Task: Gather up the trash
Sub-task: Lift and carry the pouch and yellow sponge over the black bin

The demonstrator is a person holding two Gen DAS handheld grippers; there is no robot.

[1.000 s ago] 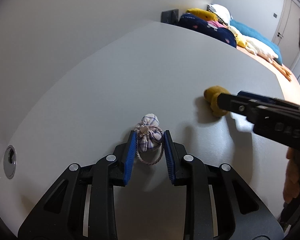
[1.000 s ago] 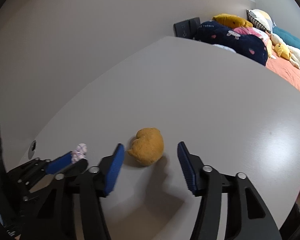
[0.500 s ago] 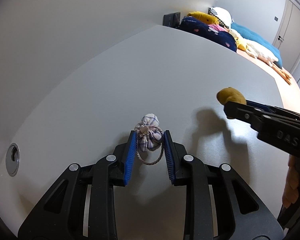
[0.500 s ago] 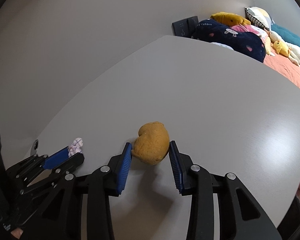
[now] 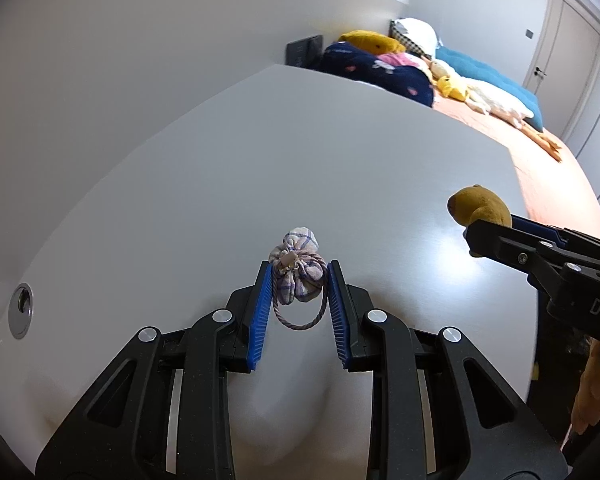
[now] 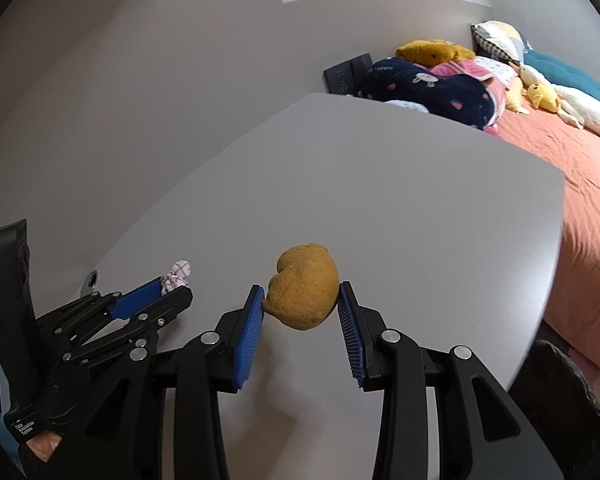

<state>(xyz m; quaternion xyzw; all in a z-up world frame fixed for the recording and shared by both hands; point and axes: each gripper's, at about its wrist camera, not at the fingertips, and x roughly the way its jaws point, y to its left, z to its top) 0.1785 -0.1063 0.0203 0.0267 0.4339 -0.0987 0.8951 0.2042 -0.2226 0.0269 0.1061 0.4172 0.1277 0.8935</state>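
My left gripper (image 5: 298,280) is shut on a small checked cloth pouch (image 5: 298,276) with a cord loop, held above the grey table (image 5: 220,184). My right gripper (image 6: 302,300) is shut on a mustard-yellow soft lump (image 6: 305,285), also lifted off the table. In the left wrist view the right gripper comes in from the right with the yellow lump (image 5: 478,205) at its tip. In the right wrist view the left gripper (image 6: 168,290) is at lower left with the pouch (image 6: 178,272) showing at its tip.
A round metal grommet (image 5: 20,310) sits in the table at the left. Beyond the table's far edge is a bed with an orange cover (image 6: 580,168), plush toys and pillows (image 6: 428,82). A dark wall panel (image 5: 304,50) is behind. A door (image 5: 564,40) is far right.
The right gripper closed on the yellow lump and lifted it off the table. The left gripper, holding the pouch throughout, has risen too.
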